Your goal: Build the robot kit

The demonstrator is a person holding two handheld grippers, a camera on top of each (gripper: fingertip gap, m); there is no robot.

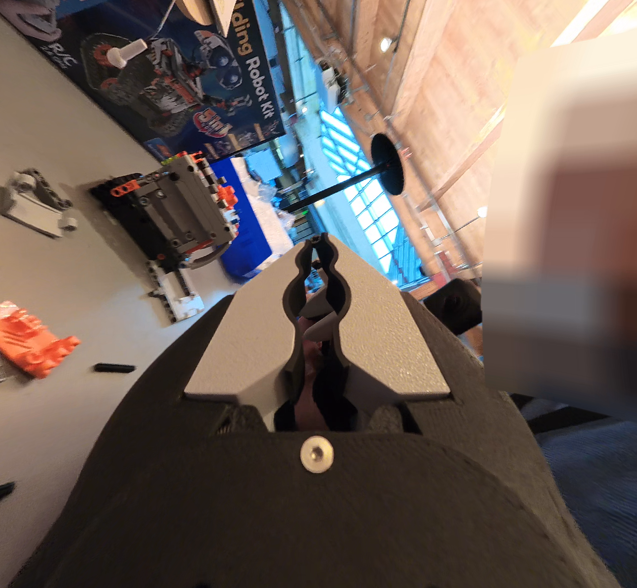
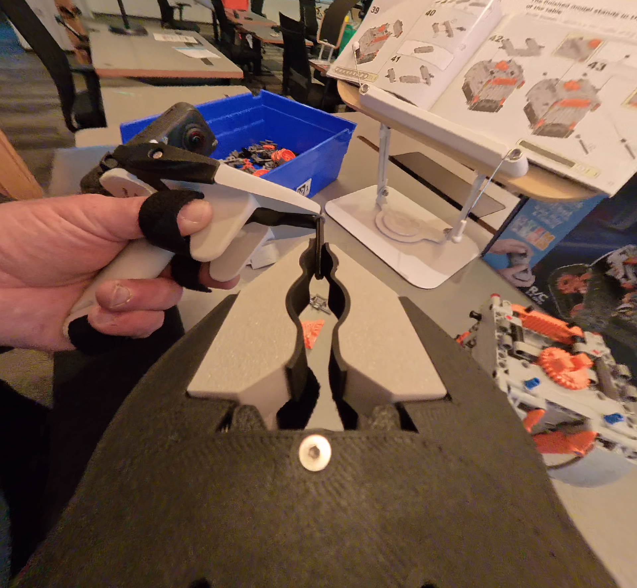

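Note:
My left gripper (image 1: 317, 240) is shut on the end of a thin black axle (image 1: 315, 238). In the right wrist view a hand (image 2: 69, 261) holds the left gripper (image 2: 317, 216) in from the left, and the axle (image 2: 319, 254) hangs straight down from its tip. My right gripper (image 2: 319, 247) is closed around the lower part of the same axle, above the table. A grey, white and orange brick model (image 2: 551, 364) stands to the right; it also shows in the left wrist view (image 1: 182, 206).
A blue bin (image 2: 310, 165) of small parts stands behind. A white book stand (image 2: 413, 244) holds an open instruction booklet (image 2: 499, 65), with the kit box (image 2: 568, 261) beside it. Loose orange (image 1: 31, 340), grey (image 1: 34, 202) and white (image 1: 179, 292) pieces and a black pin (image 1: 113, 368) lie on the table.

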